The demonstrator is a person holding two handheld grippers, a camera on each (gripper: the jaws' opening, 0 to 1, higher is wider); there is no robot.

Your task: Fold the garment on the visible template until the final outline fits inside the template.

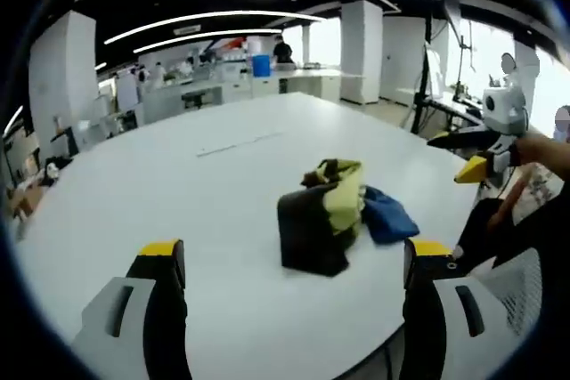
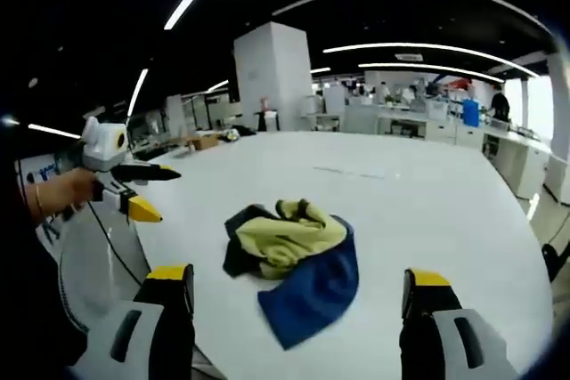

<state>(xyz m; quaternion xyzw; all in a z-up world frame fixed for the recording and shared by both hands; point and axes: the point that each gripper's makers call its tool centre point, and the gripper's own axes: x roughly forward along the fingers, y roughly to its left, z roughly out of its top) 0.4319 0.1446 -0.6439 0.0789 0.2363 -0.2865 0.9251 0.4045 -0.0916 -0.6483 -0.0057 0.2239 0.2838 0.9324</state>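
Left gripper view: crumpled garment (image 1: 331, 215) on white bench (image 1: 178, 184), centre; left gripper (image 1: 294, 260) agape. Right gripper (image 2: 298, 282) agape, garment at 12 o'clock.

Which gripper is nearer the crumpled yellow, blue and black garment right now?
About level, from these views. The left gripper and right gripper both hover open, clear of the crumpled yellow, blue and black garment, on opposite sides.

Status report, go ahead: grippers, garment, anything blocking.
Left gripper open, holding nothing. Right gripper open, holding nothing. Garment crumpled in a heap on the white table, unfolded, black, yellow and blue. Nothing in the way.
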